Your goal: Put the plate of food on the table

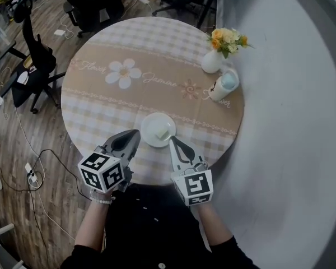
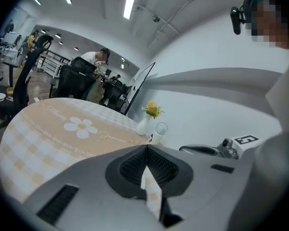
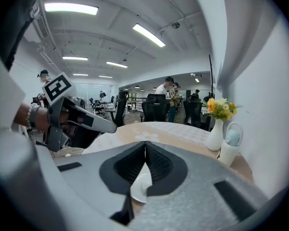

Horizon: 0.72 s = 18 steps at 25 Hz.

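Observation:
A small white plate with a pale piece of food rests on the round table, near its front edge. My left gripper is just left of the plate, jaws shut and holding nothing. My right gripper is at the plate's near right rim, jaws also shut. In the right gripper view part of the plate shows through the gap below the closed tips. In the left gripper view the closed tips point across the tablecloth, and the plate is hidden.
A white vase of yellow flowers and a white bottle with a blue lid stand at the table's far right. A grey wall curves along the right. Black office chairs and floor cables lie to the left.

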Available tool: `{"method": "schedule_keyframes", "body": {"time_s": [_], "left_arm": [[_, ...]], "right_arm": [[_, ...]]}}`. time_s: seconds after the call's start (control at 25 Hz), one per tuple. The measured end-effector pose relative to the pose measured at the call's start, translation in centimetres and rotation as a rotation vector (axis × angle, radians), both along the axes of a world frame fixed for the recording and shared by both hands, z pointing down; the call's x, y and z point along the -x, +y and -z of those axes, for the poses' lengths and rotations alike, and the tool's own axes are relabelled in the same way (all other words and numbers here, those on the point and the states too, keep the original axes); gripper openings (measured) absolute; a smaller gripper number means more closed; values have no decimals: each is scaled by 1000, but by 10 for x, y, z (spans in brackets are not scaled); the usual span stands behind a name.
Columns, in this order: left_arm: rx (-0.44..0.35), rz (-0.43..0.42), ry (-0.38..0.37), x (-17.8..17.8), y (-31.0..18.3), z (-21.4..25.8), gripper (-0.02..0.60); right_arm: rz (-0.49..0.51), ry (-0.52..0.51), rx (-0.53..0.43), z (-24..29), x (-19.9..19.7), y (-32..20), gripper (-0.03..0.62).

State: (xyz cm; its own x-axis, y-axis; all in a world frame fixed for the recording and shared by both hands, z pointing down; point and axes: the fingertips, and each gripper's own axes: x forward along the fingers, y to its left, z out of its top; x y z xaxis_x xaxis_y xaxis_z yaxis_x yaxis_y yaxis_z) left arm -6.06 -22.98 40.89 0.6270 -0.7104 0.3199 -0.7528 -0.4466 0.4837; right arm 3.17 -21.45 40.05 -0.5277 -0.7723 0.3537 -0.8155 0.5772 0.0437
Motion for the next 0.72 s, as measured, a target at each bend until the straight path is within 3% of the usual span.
{"method": "schedule_keyframes", "body": {"time_s": [0.56, 0.72], "left_arm": [[-188, -8, -31, -8, 13, 68, 2], [-225, -13, -78, -11, 15, 75, 2]], "right_arm": [[13, -40, -137, 64, -7, 2, 0], [5, -53, -145, 65, -10, 3, 0]]}}
